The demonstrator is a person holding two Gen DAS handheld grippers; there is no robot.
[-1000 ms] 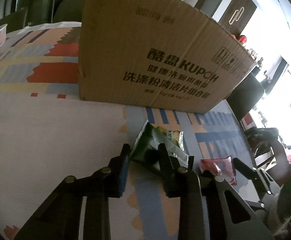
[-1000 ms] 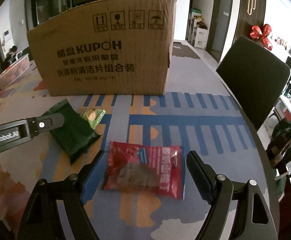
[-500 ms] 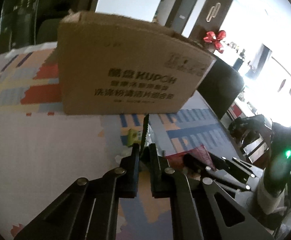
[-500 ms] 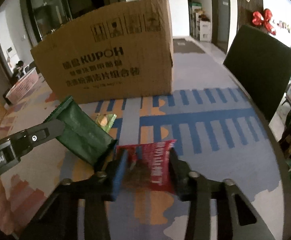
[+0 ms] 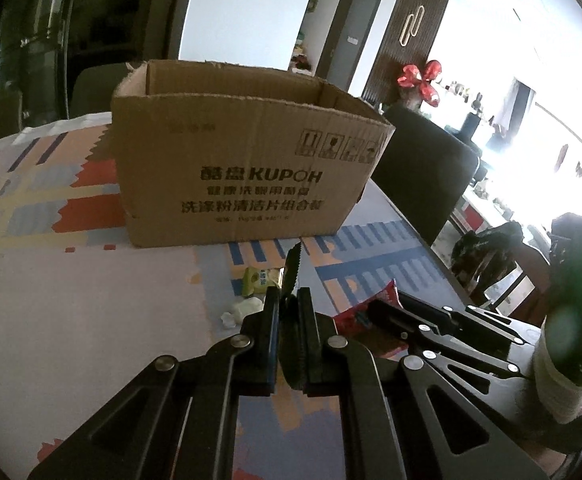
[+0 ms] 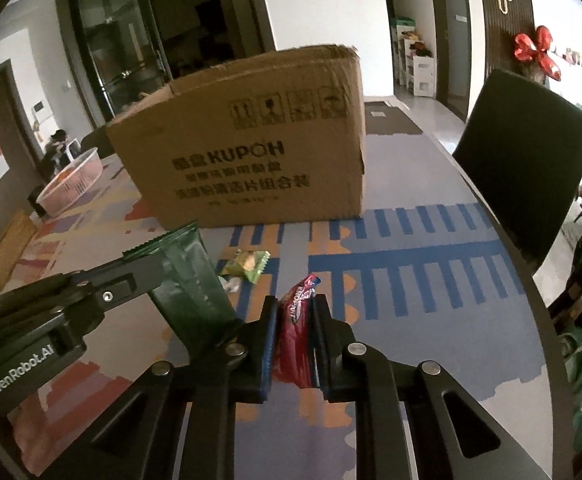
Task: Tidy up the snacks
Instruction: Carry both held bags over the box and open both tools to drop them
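Snacks are held in both claws, up off the table [image 6: 431, 352]. The left gripper [image 5: 289, 304] is closed tight on a green packet [image 6: 189, 284]. In the left wrist view you see only the thin zigzag edge of that packet, standing up between the two black fingers. In the right wrist view the same packet shows its flat green side, tilted, with its top edge near the bottom of the box.

The right gripper [image 6: 295, 312] is pinching a red packet [image 6: 297, 328]. Its jaws have just been closing, and the red packet is squeezed between them, folded up with its top poking out past the fingertips. In the left wrist view the red packet peeks out just to the right of the left claw.

A small yellow-green snack [image 6: 247, 265] lies flat on the table, between the claws and the box. A little bit of clear wrapper [image 5: 247, 307] lies just beside it.

A big brown cardboard box [image 5: 243, 168] stands on the table behind the snacks. Its top is open. It has dark writing on the front.

The table has a cloth with blue, orange and red shapes. A dark chair [image 6: 527, 164] stands at the table's right side. A pink basket [image 6: 71, 184] sits far off on the left.
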